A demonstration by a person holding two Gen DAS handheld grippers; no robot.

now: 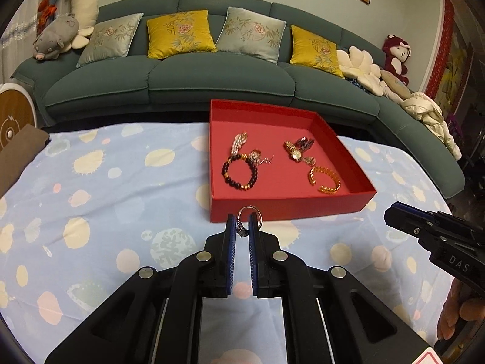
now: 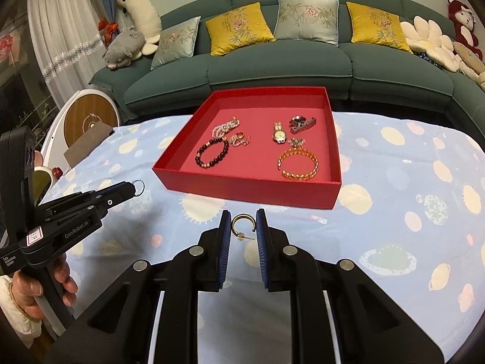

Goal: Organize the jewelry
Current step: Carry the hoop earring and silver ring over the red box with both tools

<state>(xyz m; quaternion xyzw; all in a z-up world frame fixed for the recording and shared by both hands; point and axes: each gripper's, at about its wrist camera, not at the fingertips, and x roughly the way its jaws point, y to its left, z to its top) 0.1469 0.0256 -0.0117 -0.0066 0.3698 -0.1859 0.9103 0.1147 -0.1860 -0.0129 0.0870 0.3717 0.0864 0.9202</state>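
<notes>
A red tray [image 1: 288, 204] [image 2: 242, 186] sits on the blue patterned cloth. It holds a dark bead bracelet [image 1: 240, 173] [image 2: 211, 153], a gold bangle [image 1: 325, 179] [image 2: 298, 163], a gold watch [image 2: 279, 135] and other small pieces. My left gripper [image 1: 242, 224] is shut on a silver ring [image 1: 250, 217], held just in front of the tray's near wall; the ring also shows in the right wrist view [image 2: 138, 187]. My right gripper [image 2: 243, 223] is around a gold hoop earring [image 2: 242, 227]; its pads stand at the hoop's sides, contact unclear.
A green sofa [image 1: 212, 79] with cushions and plush toys runs behind the table. A brown folded cloth [image 1: 18, 157] lies at the table's left edge beside a round wooden disc [image 2: 89, 119]. The right gripper's body [image 1: 436, 236] shows at right in the left wrist view.
</notes>
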